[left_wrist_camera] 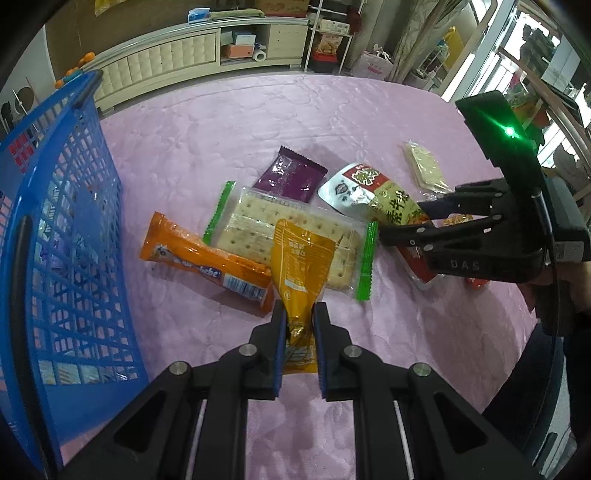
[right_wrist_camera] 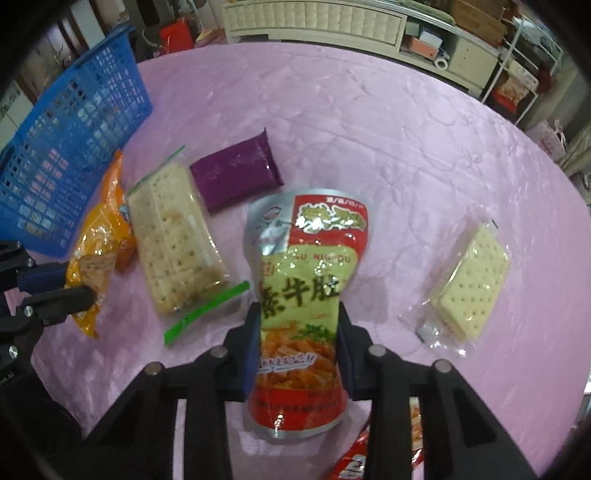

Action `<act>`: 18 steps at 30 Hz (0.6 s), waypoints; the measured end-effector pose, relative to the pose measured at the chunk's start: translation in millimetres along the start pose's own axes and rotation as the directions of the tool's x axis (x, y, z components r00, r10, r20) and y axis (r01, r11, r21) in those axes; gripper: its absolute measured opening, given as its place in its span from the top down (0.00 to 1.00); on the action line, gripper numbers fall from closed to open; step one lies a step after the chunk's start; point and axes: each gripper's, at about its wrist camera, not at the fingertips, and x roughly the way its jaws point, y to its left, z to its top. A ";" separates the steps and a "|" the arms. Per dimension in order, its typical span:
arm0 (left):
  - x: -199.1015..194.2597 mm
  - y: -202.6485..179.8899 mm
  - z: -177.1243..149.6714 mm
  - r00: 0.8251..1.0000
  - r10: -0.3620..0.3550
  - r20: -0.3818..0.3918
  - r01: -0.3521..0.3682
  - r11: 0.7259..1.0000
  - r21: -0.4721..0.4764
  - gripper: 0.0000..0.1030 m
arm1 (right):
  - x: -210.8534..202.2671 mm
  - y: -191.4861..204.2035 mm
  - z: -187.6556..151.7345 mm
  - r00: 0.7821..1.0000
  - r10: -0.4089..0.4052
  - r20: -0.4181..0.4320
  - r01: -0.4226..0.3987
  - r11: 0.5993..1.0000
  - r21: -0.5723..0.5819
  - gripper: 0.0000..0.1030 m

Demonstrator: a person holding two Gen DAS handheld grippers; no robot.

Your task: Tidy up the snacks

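My left gripper (left_wrist_camera: 299, 325) is shut on a yellow snack pouch (left_wrist_camera: 301, 258), held over the pink cloth; it shows at the left of the right wrist view (right_wrist_camera: 92, 266). My right gripper (right_wrist_camera: 297, 332) is shut on a red, green and silver snack bag (right_wrist_camera: 306, 280), also seen in the left wrist view (left_wrist_camera: 369, 192). A blue mesh basket (left_wrist_camera: 62, 229) stands at the left, also in the right wrist view (right_wrist_camera: 70, 147). On the cloth lie an orange bar pack (left_wrist_camera: 207, 262), a green-edged cracker pack (left_wrist_camera: 291, 236), a purple packet (left_wrist_camera: 290, 175) and a small clear cracker pack (left_wrist_camera: 424, 166).
The table is covered by a pink embossed cloth (left_wrist_camera: 258, 122). A red packet (right_wrist_camera: 354, 461) lies under my right gripper. Beyond the table stand a white cabinet (left_wrist_camera: 192, 55) and a metal rack (left_wrist_camera: 328, 33). The basket holds some packets behind its mesh.
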 end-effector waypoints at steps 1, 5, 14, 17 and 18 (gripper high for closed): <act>-1.9 -1.4 -0.4 1.000 -0.001 0.002 0.001 1.000 0.004 0.88 | -2.1 -2.3 -1.7 1.000 0.007 0.004 -0.007 1.000 0.020 0.62; -18.4 -6.0 1.3 0.999 0.008 0.031 -0.009 1.000 0.023 0.88 | -17.4 1.7 -5.7 1.000 0.000 0.031 -0.001 0.999 0.036 0.62; -84.3 -9.7 -2.4 0.989 0.022 0.147 -0.026 0.999 0.024 0.88 | -96.8 47.5 -10.4 0.985 -0.009 0.175 0.008 1.000 0.005 0.62; -108.2 -5.8 -5.3 0.982 0.030 0.185 -0.036 0.999 0.027 0.88 | -121.8 64.8 -8.4 0.972 0.009 0.233 -0.006 1.000 -0.012 0.61; -116.2 -3.5 -6.5 0.980 0.036 0.196 -0.043 0.999 0.029 0.88 | -126.7 69.5 -6.4 0.970 0.016 0.244 -0.013 1.000 -0.017 0.61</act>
